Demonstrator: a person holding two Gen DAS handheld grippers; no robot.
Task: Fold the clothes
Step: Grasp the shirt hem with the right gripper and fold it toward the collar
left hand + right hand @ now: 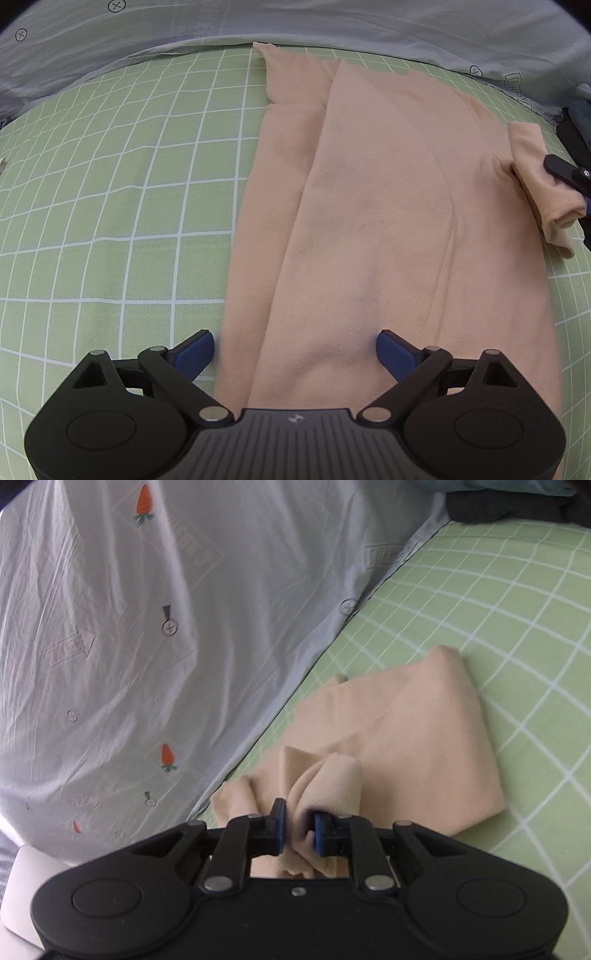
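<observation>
Right tongs (298, 830): clenched on a bunched sleeve (325, 779) of the shirt (369, 206), cloth pinched between the blue pads (280, 825). I judge I hold it here to carry the sleeve inward over the body for the next fold.

Left tongs (295, 350): released, jaws spread wide, hovering over the near part of the shirt; nothing between the pads. Whether they touch the cloth I cannot tell. Likely placed to pin or take the near hem while the right side moves.

Shirt: peach, lies lengthwise on the bed (110, 221), on the green checked sheet. Its left side is already lapped over the middle, which gives the long straight creases running away from me.

Beyond: a pale quilt (110, 627) with carrot prints is heaped along the far edge of the sheet, touching the shirt's far corner in the left view.

Hard to make out: the shirt's near end is hidden under my left tongs. The dark pile (509, 506) at the top right of the right view is cut off; I cannot say what it is. Left shirt edge is blurred.
</observation>
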